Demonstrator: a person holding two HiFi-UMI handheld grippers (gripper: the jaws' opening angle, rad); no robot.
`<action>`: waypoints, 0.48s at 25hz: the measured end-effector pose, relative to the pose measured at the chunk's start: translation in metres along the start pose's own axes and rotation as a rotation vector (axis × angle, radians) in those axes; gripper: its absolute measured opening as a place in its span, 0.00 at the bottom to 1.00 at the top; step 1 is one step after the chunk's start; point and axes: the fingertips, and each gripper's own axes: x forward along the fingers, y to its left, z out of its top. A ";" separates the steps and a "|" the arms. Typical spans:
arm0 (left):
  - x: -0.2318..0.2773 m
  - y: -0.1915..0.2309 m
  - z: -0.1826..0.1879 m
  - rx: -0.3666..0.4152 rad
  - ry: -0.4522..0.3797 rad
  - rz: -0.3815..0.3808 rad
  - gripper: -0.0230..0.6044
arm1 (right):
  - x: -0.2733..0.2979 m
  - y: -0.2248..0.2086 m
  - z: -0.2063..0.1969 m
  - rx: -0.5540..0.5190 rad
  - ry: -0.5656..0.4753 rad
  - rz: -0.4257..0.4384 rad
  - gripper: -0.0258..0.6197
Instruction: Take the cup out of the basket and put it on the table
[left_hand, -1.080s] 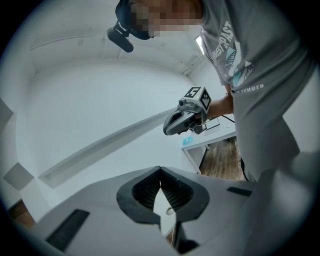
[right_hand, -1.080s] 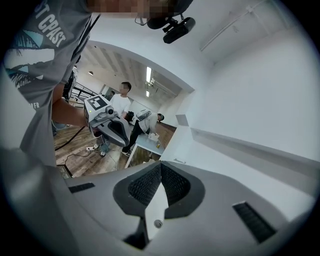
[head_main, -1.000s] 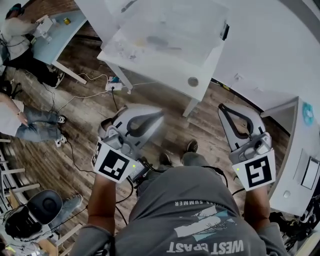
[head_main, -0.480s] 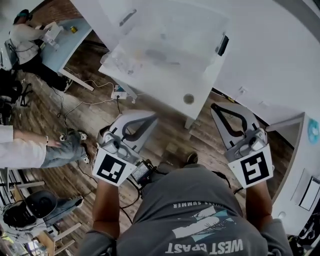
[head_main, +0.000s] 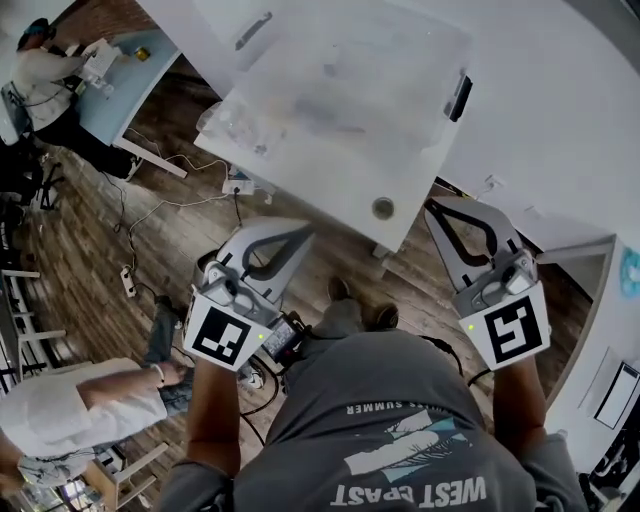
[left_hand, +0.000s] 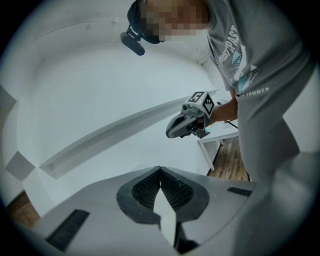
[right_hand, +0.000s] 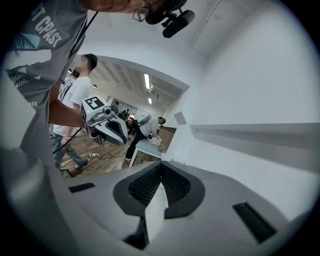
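Observation:
A white table (head_main: 330, 185) stands ahead of me with a pale translucent basket (head_main: 345, 75) on it. What is inside the basket is washed out, and I cannot make out a cup. My left gripper (head_main: 305, 232) is shut and empty, held over the floor just short of the table's near edge. My right gripper (head_main: 437, 208) is also shut and empty, beside the table's near corner. In the left gripper view the jaws (left_hand: 160, 170) meet in front of a white wall, with the right gripper (left_hand: 189, 122) off to the side. In the right gripper view the closed jaws (right_hand: 161, 165) face a white wall.
A round cable hole (head_main: 383, 208) sits near the table's front edge and a dark flat object (head_main: 460, 97) at its right side. Cables and a power strip (head_main: 128, 282) lie on the wood floor. A person (head_main: 70, 415) stands at lower left. Another desk (head_main: 605, 330) is at right.
The table has come a little closer to both grippers. Both grippers stay shut and level. The person at the left has moved down toward the lower left corner.

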 end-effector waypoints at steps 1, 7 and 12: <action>0.002 0.007 -0.004 0.002 -0.005 -0.007 0.05 | 0.007 -0.003 0.001 0.011 0.001 -0.009 0.06; 0.017 0.067 -0.019 0.020 -0.087 -0.017 0.05 | 0.049 -0.031 0.011 -0.027 0.044 -0.073 0.06; 0.025 0.096 -0.036 0.034 -0.121 -0.050 0.05 | 0.080 -0.044 0.018 -0.046 0.059 -0.113 0.06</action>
